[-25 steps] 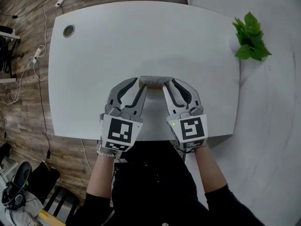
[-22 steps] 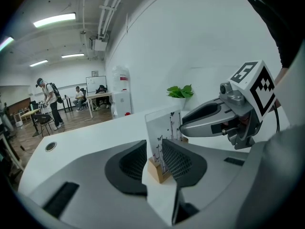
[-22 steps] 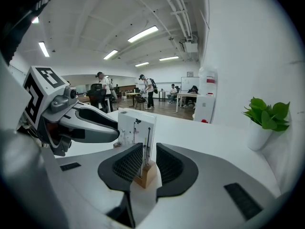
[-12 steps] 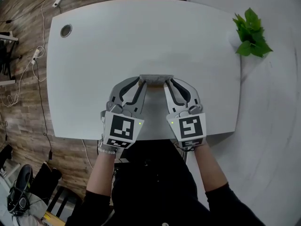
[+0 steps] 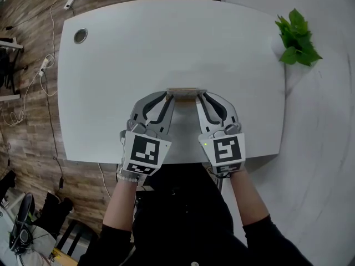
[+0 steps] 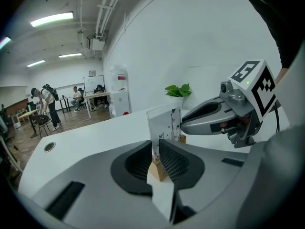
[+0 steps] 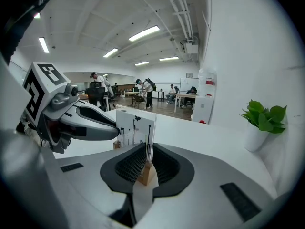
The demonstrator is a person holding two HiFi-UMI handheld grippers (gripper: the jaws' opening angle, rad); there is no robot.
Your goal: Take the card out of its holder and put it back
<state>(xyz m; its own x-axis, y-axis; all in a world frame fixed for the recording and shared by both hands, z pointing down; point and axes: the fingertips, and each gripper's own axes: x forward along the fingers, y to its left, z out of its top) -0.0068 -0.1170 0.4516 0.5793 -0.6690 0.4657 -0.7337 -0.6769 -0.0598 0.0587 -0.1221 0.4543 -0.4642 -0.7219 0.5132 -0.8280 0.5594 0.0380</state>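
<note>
Clear flat card (image 7: pixel 133 125) — wooden holder (image 7: pixel 146 174)

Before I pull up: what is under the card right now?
A small wooden base is under the upright card. The left gripper and right gripper are shut on the card's ends. Their jaws cover the slot, so seating depth is hidden.
</note>
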